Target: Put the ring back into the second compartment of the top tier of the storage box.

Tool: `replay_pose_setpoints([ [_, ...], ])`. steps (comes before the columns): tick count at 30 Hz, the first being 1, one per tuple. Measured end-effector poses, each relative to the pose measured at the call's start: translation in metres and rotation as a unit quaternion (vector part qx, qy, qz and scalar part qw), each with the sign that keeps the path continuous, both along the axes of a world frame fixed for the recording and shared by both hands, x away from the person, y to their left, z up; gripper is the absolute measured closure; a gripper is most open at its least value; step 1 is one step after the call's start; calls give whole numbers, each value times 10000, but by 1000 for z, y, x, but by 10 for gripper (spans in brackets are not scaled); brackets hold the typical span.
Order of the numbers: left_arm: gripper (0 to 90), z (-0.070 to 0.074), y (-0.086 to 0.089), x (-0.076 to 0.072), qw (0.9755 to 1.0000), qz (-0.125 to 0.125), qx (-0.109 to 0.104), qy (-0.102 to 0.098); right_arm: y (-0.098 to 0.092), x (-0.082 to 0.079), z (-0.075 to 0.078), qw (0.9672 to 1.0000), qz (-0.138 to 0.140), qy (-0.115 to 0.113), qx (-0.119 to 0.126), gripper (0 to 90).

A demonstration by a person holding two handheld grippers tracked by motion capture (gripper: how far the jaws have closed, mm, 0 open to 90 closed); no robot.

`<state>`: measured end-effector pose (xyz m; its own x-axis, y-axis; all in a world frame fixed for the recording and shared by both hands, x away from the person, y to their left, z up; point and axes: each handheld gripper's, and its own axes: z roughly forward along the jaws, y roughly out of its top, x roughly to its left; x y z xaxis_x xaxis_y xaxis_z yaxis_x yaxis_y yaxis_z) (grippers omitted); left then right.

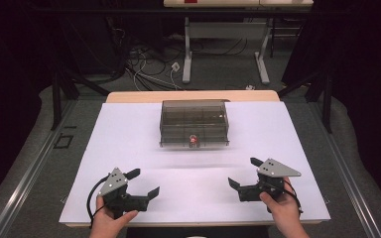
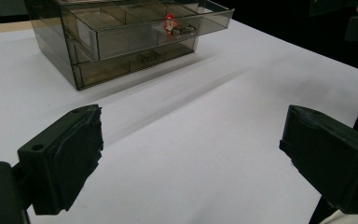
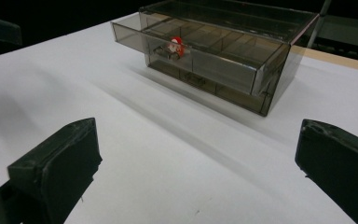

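1. A see-through grey drawer box (image 1: pixel 194 123) sits on the white surface (image 1: pixel 129 139), in the middle near the far edge.
2. The top drawer (image 2: pixel 149 29) of the box is pulled out a little toward the person.
3. A small red and white toy (image 1: pixel 192 140) lies in the front part of that open drawer, by its front wall.
4. The lower drawer (image 2: pixel 135 63) of the box is pushed in.
5. The left gripper (image 1: pixel 143 183) is well in front of the box, off to its left. A hand (image 1: pixel 110 220) holds it. Its jaws are wide apart and nothing is between them.
6. The right gripper (image 1: pixel 243 173) is well in front of the box, off to its right. The other hand (image 1: pixel 284 210) holds it. Its jaws are wide apart too, with nothing between them.
7. Both grippers point toward the box and neither one touches it.
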<state>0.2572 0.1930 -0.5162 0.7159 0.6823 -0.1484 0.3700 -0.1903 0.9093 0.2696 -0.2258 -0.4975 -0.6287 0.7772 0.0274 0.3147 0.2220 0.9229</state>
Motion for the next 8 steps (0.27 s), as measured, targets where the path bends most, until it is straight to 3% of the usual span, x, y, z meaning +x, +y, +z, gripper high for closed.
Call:
replay_pose_setpoints([
  [8,56,1,2,1,10000,14,-7,-33,-3,0,-15,9998,-32,114,-144,0],
])
